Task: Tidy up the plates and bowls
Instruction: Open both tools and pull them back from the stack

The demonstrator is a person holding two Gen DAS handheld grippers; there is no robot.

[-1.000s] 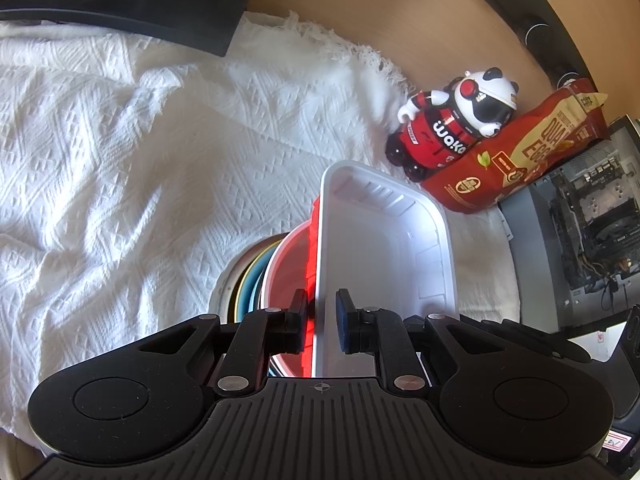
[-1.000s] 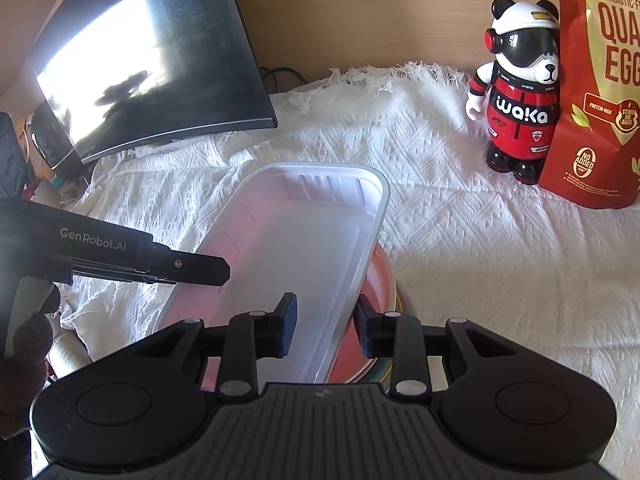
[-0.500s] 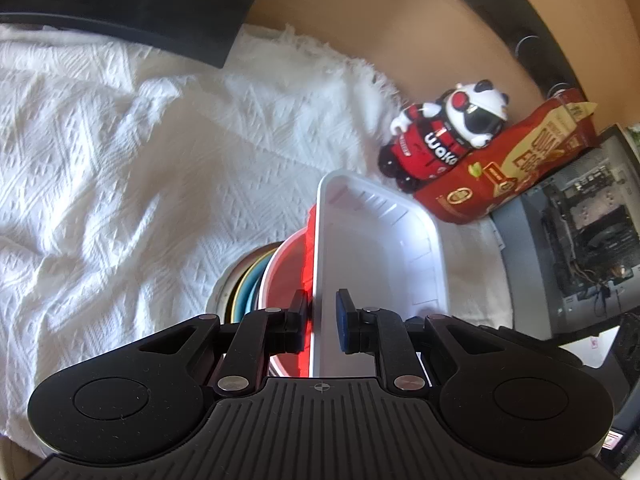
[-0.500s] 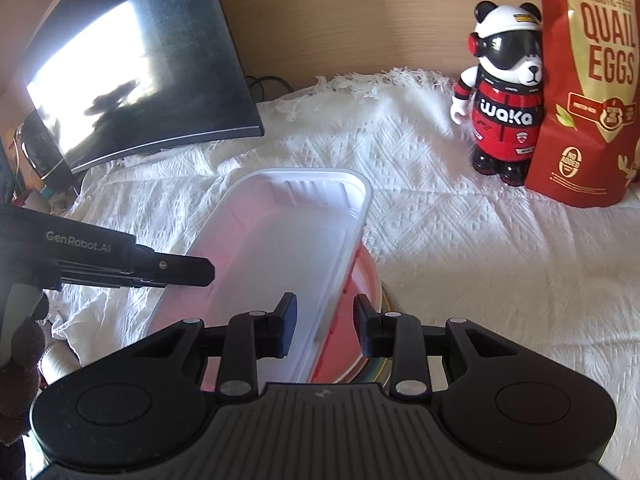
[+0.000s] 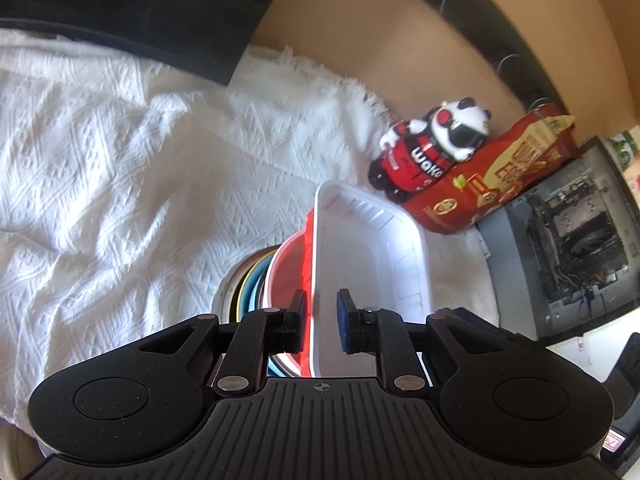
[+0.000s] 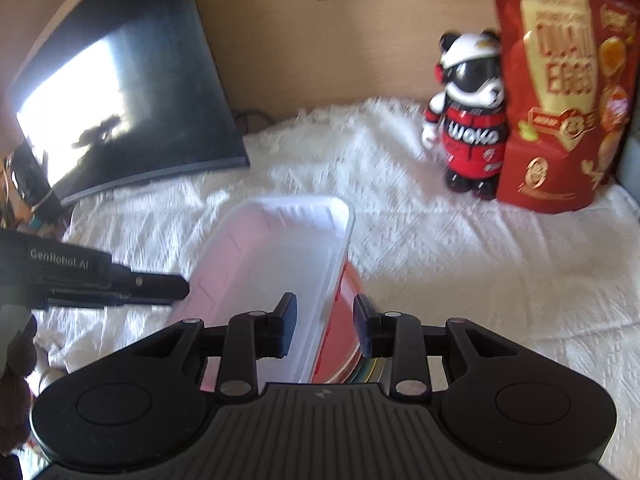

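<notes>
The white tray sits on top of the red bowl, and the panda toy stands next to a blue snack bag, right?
Not quite. The bag beside the panda toy is red, not blue; the right wrist view shows it clearly. The rest holds: the white tray does lie on top of the red bowl.

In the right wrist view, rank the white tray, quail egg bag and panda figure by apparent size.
1. white tray, though it sits nearest the camera, so this ranking is unsure.
2. quail egg bag, close to the tray in apparent size and partly cropped.
3. panda figure, clearly smallest.
</notes>
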